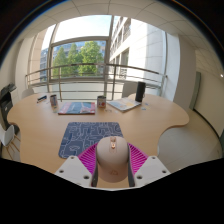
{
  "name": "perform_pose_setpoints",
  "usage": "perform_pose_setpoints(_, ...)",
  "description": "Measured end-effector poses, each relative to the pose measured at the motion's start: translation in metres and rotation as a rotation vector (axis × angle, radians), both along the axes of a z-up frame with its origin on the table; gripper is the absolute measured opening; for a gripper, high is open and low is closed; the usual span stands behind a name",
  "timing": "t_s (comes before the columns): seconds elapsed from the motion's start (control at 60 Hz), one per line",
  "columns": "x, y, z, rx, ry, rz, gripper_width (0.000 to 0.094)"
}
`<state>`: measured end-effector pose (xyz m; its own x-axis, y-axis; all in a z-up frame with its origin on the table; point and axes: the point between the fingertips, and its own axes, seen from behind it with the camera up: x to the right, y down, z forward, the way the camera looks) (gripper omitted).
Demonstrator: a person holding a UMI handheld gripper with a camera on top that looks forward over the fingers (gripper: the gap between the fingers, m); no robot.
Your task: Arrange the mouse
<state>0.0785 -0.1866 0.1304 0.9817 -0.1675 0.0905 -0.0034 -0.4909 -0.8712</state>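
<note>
Jaws partly open, closed in on the mouse (112,160); gripper (112,165) holds it with a pink pad (88,158) against each flank, no gap showing on either side. Mouse is beige/pale, long axis running straight ahead along the fingers; scroll wheel sits toward the far end, so the nose points away from the camera, toward the mat (88,135). Mouse sits between the fingers, near edge of the table (40,128), its front overlapping the near edge of the dark patterned mat; whether it rests on the surface or is lifted clear cannot be told. Rear of mouse is cut off below; its underside is hidden.

Beyond the mat: book (76,107) lying flat, cup (101,101) just right of it, papers (124,103) further right, dark object (140,92) behind them, too small to identify. Small cup (54,99) left of the book. Railing (95,72) and windows behind the table; trees (80,55) outside.
</note>
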Motion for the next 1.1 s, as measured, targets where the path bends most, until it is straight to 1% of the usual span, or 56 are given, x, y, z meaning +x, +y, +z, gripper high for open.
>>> perform_pose_setpoints(0.083,0.005,0.035,0.060,0.091,-0.008,-0.013,0.0412)
perform_pose_setpoints(0.15,-0.002,0.072,0.095,0.150,-0.011,0.005,0.0414)
perform_pose_setpoints(0.2,-0.010,0.098,0.105,0.174,-0.019,0.031,0.0413)
perform_pose_setpoints(0.233,-0.017,0.116,0.101,0.175,-0.021,0.053,0.0412)
perform_pose_setpoints(0.267,-0.028,0.136,0.092,0.163,-0.014,0.072,0.0413)
perform_pose_setpoints(0.317,-0.037,0.162,0.064,0.126,0.003,0.101,0.0411)
perform_pose_setpoints(0.333,-0.040,0.169,0.052,0.107,0.009,0.109,0.0412)
perform_pose_setpoints(0.35,-0.050,0.168,0.029,0.094,0.016,0.115,0.0411)
perform_pose_setpoints(0.367,-0.051,0.180,0.026,0.069,0.021,0.121,0.0412)
perform_pose_setpoints(0.467,-0.060,0.207,-0.044,-0.040,0.045,0.146,0.0417)
perform_pose_setpoints(0.483,-0.062,0.207,-0.068,-0.053,0.048,0.150,0.0419)
perform_pose_setpoints(0.567,-0.069,0.212,-0.104,-0.136,0.077,0.172,0.0442)
perform_pose_setpoints(0.617,-0.072,0.212,-0.126,-0.171,0.085,0.182,0.0480)
perform_pose_setpoints(0.667,-0.072,0.210,-0.137,-0.197,0.087,0.187,0.0507)
perform_pose_setpoints(0.717,-0.072,0.209,-0.141,-0.211,0.087,0.189,0.0563)
perform_pose_setpoints(0.75,-0.071,0.207,-0.139,-0.207,0.074,0.187,0.0630)
perform_pose_setpoints(0.833,-0.071,0.201,-0.124,-0.186,0.041,0.195,0.0866)
perform_pose_setpoints(0.867,-0.070,0.197,-0.113,-0.178,0.033,0.192,0.0829)
perform_pose_setpoints(0.883,-0.070,0.195,-0.109,-0.172,0.029,0.191,0.0827)
perform_pose_setpoints(0.933,-0.071,0.185,-0.096,-0.159,0.022,0.181,0.0850)
perform_pose_setpoints(1.1,-0.082,0.132,-0.035,-0.111,0.006,0.153,0.0845)
